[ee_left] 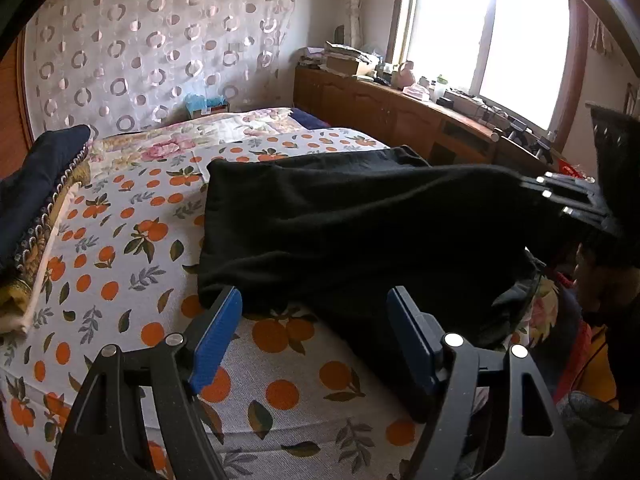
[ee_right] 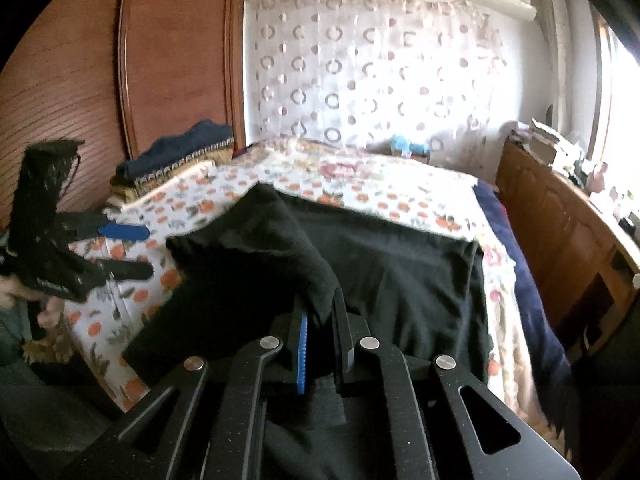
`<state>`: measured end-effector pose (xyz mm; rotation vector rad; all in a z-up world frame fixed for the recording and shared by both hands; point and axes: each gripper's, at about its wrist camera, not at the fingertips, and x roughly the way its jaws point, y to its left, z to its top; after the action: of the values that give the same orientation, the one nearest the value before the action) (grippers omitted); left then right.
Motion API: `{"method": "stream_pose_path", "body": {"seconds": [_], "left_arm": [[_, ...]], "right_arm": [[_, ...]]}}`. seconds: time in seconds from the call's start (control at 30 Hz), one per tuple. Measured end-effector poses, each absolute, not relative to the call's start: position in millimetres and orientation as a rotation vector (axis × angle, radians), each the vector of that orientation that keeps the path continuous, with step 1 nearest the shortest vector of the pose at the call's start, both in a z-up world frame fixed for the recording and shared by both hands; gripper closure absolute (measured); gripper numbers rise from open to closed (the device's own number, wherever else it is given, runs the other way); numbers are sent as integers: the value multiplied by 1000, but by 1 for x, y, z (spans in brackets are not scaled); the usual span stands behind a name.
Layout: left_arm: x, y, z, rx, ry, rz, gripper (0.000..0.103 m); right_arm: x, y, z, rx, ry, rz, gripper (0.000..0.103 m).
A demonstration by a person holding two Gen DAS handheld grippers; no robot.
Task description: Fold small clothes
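A black garment (ee_left: pixel 360 232) lies spread across the bed's orange-print sheet (ee_left: pixel 120 264). My left gripper (ee_left: pixel 314 300) stands open over the garment's near edge, its blue pads (ee_left: pixel 216 340) clear of the cloth. In the right wrist view my right gripper (ee_right: pixel 320 304) is shut on a raised fold of the black garment (ee_right: pixel 400 280), which peaks up between its fingers. The left wrist view shows the right gripper (ee_left: pixel 560 196) at the right, lifting that edge off the bed. The left gripper (ee_right: pixel 148 252) appears open at the left of the right wrist view, held by a hand (ee_right: pixel 48 312).
A stack of folded dark clothes and a fringed cushion (ee_left: pixel 36 192) sits at the bed's left side by the wooden headboard (ee_right: pixel 80 80). A navy blanket (ee_right: pixel 520 272) hangs off the right side. A cluttered wooden cabinet (ee_left: pixel 400 112) runs under the window.
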<state>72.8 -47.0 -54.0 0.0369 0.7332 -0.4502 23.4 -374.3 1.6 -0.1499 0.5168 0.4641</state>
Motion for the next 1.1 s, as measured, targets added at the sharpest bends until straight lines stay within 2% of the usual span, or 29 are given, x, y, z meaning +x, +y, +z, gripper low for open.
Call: {"method": "stream_pose_path", "body": {"seconds": [0.23, 0.5, 0.8, 0.97, 1.03, 1.1], "left_arm": [[68, -54, -44, 44, 704, -455, 27], [66, -58, -38, 47, 682, -455, 27], [65, -54, -36, 34, 665, -428, 27], [64, -52, -35, 30, 653, -402, 27], [64, -53, -35, 43, 649, -386, 27], [64, -53, -36, 44, 649, -387, 27]], "right_arm": [[4, -399, 12, -135, 472, 385, 94], [-18, -422, -4, -140, 574, 332, 94], [-3, -430, -24, -116, 678, 301, 94], [-6, -440, -5, -123, 615, 254, 73], [-8, -443, -1, -124, 591, 246, 49], [-7, -442, 4, -124, 566, 257, 46]]}}
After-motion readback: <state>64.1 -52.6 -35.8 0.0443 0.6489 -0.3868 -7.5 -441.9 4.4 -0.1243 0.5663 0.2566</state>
